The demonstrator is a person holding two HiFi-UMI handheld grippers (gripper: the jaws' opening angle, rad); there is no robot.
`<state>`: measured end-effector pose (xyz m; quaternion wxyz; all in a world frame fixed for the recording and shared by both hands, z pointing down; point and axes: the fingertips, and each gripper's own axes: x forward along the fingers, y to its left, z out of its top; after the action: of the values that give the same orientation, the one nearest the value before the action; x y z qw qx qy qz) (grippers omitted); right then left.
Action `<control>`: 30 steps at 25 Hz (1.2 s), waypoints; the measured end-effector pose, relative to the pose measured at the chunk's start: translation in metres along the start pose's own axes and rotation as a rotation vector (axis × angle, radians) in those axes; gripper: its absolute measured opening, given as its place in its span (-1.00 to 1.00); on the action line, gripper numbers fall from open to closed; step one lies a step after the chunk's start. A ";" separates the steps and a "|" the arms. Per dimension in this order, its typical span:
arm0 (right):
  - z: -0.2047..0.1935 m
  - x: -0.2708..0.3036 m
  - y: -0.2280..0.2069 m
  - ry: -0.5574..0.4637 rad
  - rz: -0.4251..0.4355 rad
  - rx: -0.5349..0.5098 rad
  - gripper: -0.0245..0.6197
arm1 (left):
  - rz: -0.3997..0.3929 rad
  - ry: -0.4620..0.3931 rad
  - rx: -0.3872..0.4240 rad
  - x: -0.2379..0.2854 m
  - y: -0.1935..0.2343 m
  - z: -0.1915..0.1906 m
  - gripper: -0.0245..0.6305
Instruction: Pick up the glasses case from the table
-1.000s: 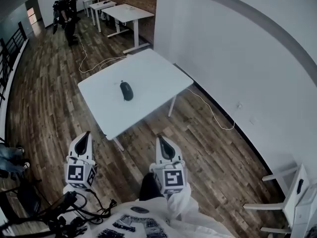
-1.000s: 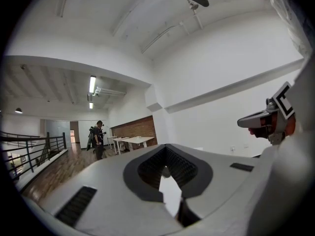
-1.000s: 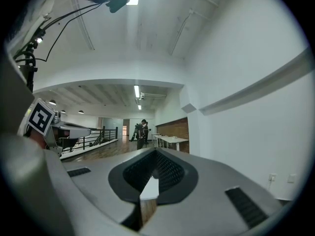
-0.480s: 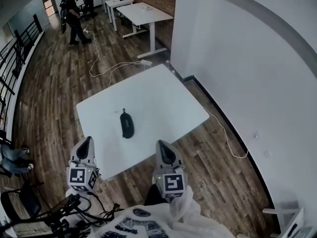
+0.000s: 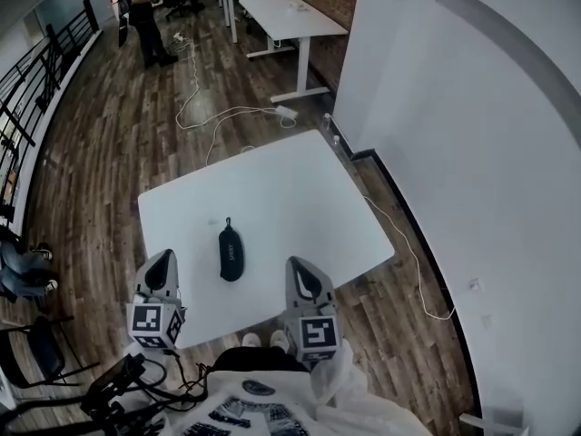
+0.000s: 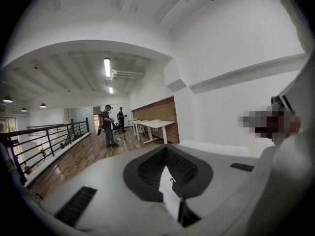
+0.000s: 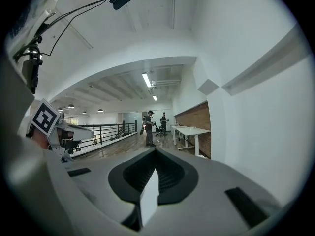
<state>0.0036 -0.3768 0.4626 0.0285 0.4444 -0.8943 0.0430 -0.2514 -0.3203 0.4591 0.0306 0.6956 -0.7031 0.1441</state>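
**A:** What's the room like?

**B:** There's a wood floor [image 5: 91,180] with a black railing [image 5: 36,71] down the left side. A white table [image 5: 290,189] stands in the middle and a white wall [image 5: 472,134] runs along the right. Far back are more white desks [image 5: 290,16] and a standing person [image 5: 141,12]. A pale cable [image 5: 213,116] loops over the boards.

**A:** And the left claw?

**B:** The left gripper [image 5: 163,262] hangs over the table's left edge. Its jaws are pressed together with nothing between them.

**A:** Where's the case?

**B:** The dark glasses case [image 5: 231,252] lies flat on the table, lengthwise away from the person. It sits between the two grippers, close to their tips, and touches neither.

**A:** The right claw?

**B:** The right gripper [image 5: 300,267] is at the near edge, right of the case. Its jaws are also closed together and hold nothing.
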 end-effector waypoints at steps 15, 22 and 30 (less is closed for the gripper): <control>0.004 0.027 -0.002 0.019 -0.063 0.014 -0.90 | -0.117 0.129 -0.069 0.050 -0.004 -0.029 -0.30; 0.000 0.010 -0.015 0.042 -0.116 -0.002 -0.90 | -0.193 0.269 -0.226 0.091 -0.038 -0.078 0.64; -0.007 -0.023 -0.044 0.109 -0.257 -0.052 -0.90 | -0.098 0.695 -0.290 0.151 -0.056 -0.193 0.69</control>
<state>0.0528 -0.3840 0.4696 0.0937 0.5514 -0.8280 0.0399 -0.2314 -0.4185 0.6894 0.3721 0.6266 -0.6298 0.2687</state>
